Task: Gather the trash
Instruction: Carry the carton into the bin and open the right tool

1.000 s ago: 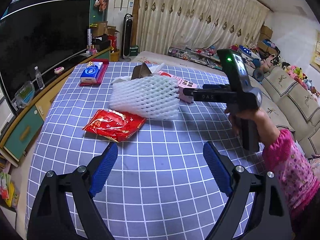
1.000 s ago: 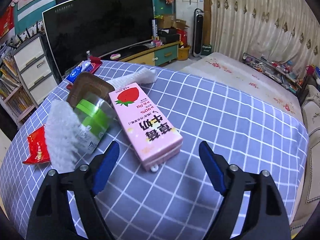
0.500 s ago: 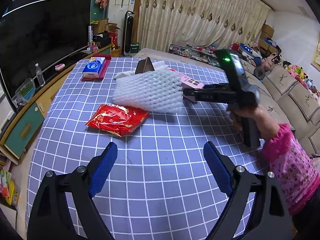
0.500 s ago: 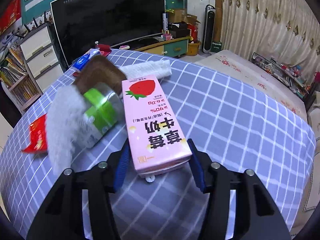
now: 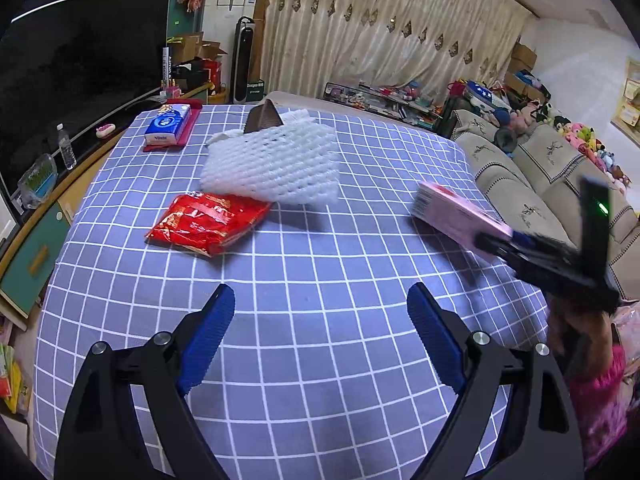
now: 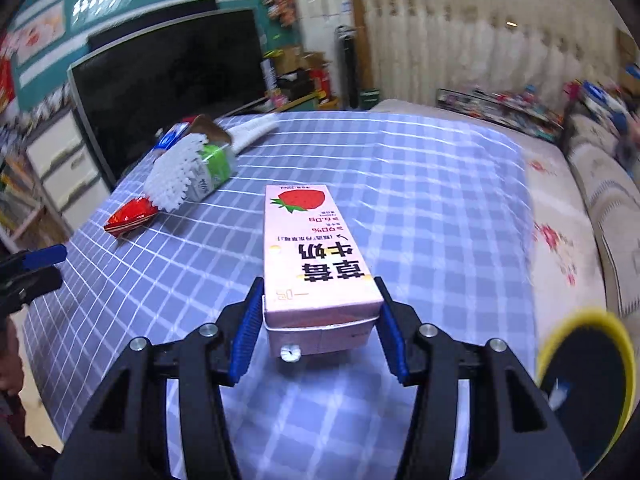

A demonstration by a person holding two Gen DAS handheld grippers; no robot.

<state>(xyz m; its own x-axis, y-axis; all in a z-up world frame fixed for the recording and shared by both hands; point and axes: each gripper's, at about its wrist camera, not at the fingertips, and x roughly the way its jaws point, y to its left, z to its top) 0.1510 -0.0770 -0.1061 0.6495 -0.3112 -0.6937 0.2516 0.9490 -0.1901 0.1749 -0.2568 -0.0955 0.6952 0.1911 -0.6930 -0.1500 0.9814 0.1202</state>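
Going left to right: the wrapper (image 5: pixel 208 222), foam net (image 5: pixel 276 168) and the green bottle (image 6: pixel 210 168) tucked under it are lying where they were a second ago on the checked bench (image 5: pixel 320 320). The left hand-held gripper (image 5: pixel 320 332) is hovering spread and empty over bare cloth. The right hand-held gripper (image 6: pixel 318 330) has just been closing and is now pinching the pink carton (image 6: pixel 314 256) by its base, carrying it off the pile toward the bench's right edge. That is making one item collected, with three left. A yellow-rimmed bin (image 6: pixel 588 364) is showing only as a cut-off, blurred rim at the right, so its depth is unclear. Motion blur is smearing the room behind.
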